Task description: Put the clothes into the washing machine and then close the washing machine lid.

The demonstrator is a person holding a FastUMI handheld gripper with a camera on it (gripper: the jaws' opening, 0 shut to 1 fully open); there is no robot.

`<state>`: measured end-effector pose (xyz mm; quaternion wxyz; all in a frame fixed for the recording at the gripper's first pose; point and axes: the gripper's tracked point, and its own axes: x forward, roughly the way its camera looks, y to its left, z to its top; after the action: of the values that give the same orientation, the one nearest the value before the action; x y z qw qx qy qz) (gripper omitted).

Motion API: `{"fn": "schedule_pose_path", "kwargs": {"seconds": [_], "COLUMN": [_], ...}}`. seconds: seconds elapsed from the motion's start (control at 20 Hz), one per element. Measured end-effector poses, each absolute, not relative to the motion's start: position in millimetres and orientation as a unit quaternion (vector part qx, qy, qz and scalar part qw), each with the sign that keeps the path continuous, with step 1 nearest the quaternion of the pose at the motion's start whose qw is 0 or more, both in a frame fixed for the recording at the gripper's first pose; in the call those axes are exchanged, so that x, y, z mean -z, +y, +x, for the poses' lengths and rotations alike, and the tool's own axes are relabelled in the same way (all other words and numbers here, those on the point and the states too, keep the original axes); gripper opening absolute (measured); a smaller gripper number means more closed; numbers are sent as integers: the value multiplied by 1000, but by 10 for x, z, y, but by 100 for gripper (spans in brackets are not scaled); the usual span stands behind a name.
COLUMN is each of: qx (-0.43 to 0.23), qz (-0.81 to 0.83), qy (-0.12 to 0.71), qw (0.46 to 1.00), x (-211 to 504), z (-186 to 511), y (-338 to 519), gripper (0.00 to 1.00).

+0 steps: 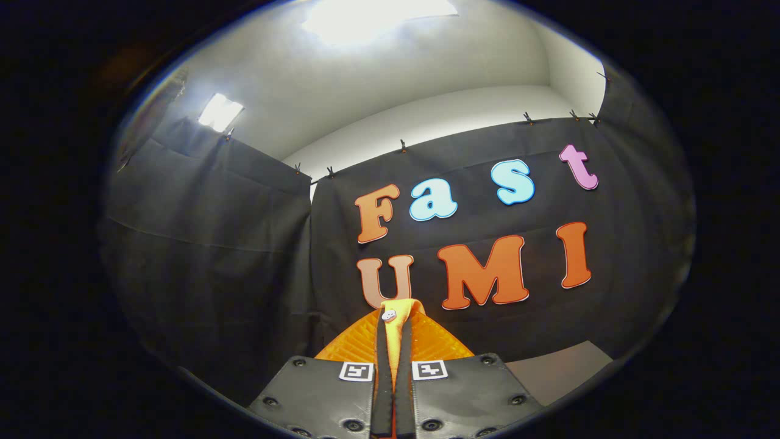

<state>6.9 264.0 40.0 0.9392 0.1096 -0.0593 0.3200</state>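
My gripper (394, 332) is lifted and points at the booth's black cloth wall. Its two black fingers (382, 366) stand nearly together, pressing on a yellow-orange garment (402, 323). The cloth pokes up between the fingertips and fans out in orange folds (439, 344) on both sides behind them. A small white button or tag (389, 315) sits on the cloth near the tips. The garment hangs in the air, off any surface.
A pale grey flat surface (557, 372) shows low to the right of the fingers, in front of the wall. Black cloth panels hang on clips all around, with a white wall and ceiling lights above.
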Motion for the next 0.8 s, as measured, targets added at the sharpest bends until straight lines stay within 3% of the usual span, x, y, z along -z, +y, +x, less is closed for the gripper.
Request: {"fn": "schedule_pose_path", "kwargs": {"seconds": [0.8], "qx": [-399], "qz": [148], "qy": [-32], "qw": [904], "x": [-432], "z": [125], "y": [4355], "gripper": [9]}}
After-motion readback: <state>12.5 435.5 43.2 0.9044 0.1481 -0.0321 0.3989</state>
